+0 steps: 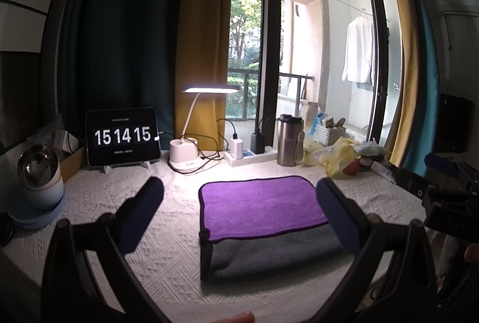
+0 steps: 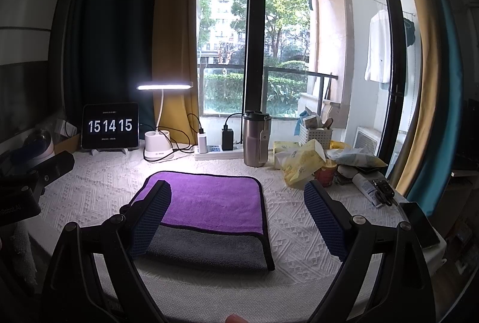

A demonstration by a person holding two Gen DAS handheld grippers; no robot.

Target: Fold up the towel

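A towel lies folded on the white textured cloth, purple side on top, with a grey layer showing along its near edge. It also shows in the right wrist view. My left gripper is open and empty, held above the table with the towel between and ahead of its fingers. My right gripper is open and empty, its left finger over the towel's near left part. The right gripper's body shows at the right edge of the left wrist view.
A tablet clock, a lit desk lamp, a power strip with chargers and a steel tumbler stand along the back. Yellow bags and clutter lie at the right. A round white device stands at the left.
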